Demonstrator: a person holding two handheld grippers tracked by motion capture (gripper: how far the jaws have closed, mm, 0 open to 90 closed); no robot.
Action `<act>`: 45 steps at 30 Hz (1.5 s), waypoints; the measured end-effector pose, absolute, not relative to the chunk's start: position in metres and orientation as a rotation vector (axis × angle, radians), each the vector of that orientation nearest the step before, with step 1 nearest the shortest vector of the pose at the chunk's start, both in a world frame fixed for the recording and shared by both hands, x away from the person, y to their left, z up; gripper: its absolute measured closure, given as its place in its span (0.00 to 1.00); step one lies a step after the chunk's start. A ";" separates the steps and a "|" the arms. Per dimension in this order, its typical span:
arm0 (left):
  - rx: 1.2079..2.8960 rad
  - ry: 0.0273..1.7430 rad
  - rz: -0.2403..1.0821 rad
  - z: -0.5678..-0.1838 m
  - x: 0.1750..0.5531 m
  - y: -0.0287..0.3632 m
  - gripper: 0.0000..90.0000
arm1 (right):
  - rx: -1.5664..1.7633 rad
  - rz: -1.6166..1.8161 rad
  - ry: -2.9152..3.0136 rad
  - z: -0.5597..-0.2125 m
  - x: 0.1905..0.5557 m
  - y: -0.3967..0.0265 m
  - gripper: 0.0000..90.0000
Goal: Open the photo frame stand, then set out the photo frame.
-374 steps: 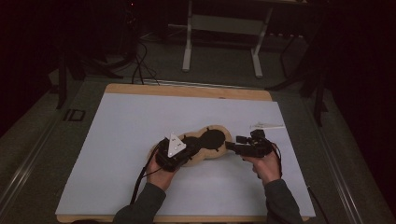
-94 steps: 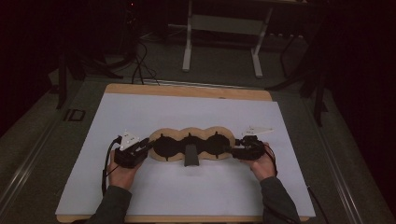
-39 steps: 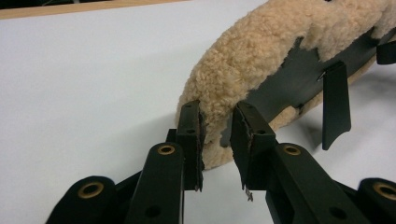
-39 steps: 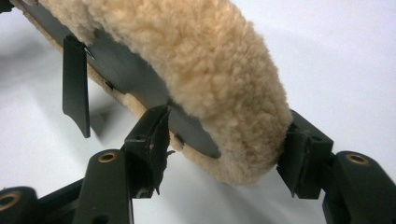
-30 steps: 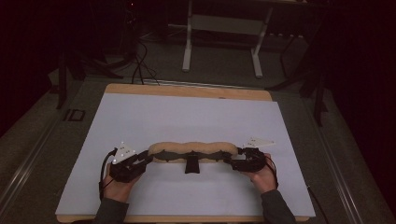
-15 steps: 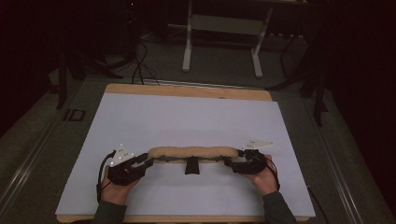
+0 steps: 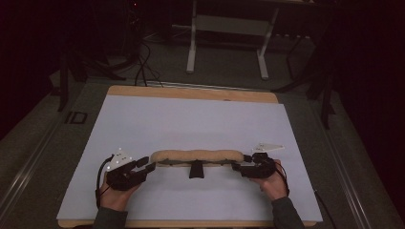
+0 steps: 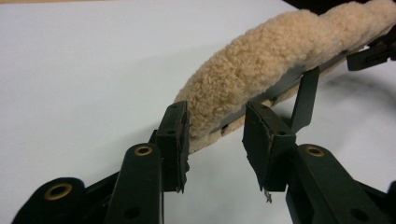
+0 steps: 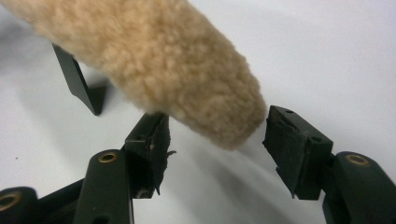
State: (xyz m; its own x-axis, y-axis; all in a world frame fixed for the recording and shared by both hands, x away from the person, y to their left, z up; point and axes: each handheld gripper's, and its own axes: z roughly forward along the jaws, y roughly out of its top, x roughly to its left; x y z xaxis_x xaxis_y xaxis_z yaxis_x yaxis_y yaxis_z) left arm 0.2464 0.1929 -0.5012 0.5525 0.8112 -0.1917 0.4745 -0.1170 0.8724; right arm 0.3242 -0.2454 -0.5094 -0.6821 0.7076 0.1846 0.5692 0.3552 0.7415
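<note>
Fleecy pad (image 7: 196,156) lay folded on our worktop (image 7: 191,124); left tongs (image 8: 217,135) had just been spreading to release it, right tongs (image 9: 215,140) spread too.

The high view looks forward and down from afar; both gripper views sit close, sharing the fleece pad (image 7: 196,156)

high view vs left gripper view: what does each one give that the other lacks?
High view: the fleece pad end to end, the left hand, the right hand, the wooden table edge.

Left gripper view: the left tongs close up, jaws apart and just been opening, the pad's end between them with a gap at one jaw; a black strip along the pad's lower edge.

Shared: the pad, its hanging black tab, the white sheet, the right tongs at the far end.
</note>
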 end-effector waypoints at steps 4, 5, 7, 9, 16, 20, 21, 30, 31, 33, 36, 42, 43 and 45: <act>1.736 1.068 0.411 -0.500 0.246 0.196 0.66 | 1.166 1.231 2.444 -0.509 0.323 -0.249 0.43; 1.732 1.070 0.412 -0.499 0.245 0.196 0.66 | 1.166 1.230 2.445 -0.509 0.322 -0.249 0.43; 1.719 1.069 0.411 -0.499 0.245 0.197 0.65 | 1.164 1.225 2.448 -0.509 0.321 -0.250 0.42; 1.694 1.075 0.405 -0.498 0.245 0.199 0.64 | 1.166 1.214 2.452 -0.509 0.320 -0.251 0.41; 1.617 1.105 0.398 -0.495 0.247 0.213 0.63 | 1.161 1.204 2.462 -0.508 0.319 -0.251 0.41; 1.609 1.124 0.425 -0.494 0.252 0.219 0.63 | 1.168 1.191 2.470 -0.509 0.319 -0.251 0.43; 1.611 1.132 0.427 -0.493 0.254 0.221 0.63 | 1.169 1.190 2.472 -0.509 0.319 -0.251 0.43; 1.599 1.194 0.437 -0.496 0.269 0.233 0.62 | 1.190 1.165 2.487 -0.510 0.317 -0.253 0.53; 1.600 1.200 0.442 -0.496 0.270 0.234 0.62 | 1.191 1.162 2.490 -0.510 0.317 -0.253 0.54; 1.602 1.207 0.441 -0.497 0.272 0.235 0.63 | 1.191 1.155 2.497 -0.511 0.316 -0.253 0.56; 1.611 1.220 0.423 -0.501 0.277 0.236 0.63 | 1.183 1.148 2.501 -0.511 0.315 -0.253 0.60; 1.629 1.235 0.427 -0.504 0.280 0.237 0.63 | 1.176 1.132 2.523 -0.512 0.315 -0.251 0.65; 1.631 1.236 0.426 -0.504 0.280 0.238 0.63 | 1.171 1.132 2.527 -0.512 0.315 -0.251 0.67; 1.637 1.232 0.422 -0.505 0.281 0.237 0.64 | 1.166 1.128 2.535 -0.512 0.315 -0.250 0.70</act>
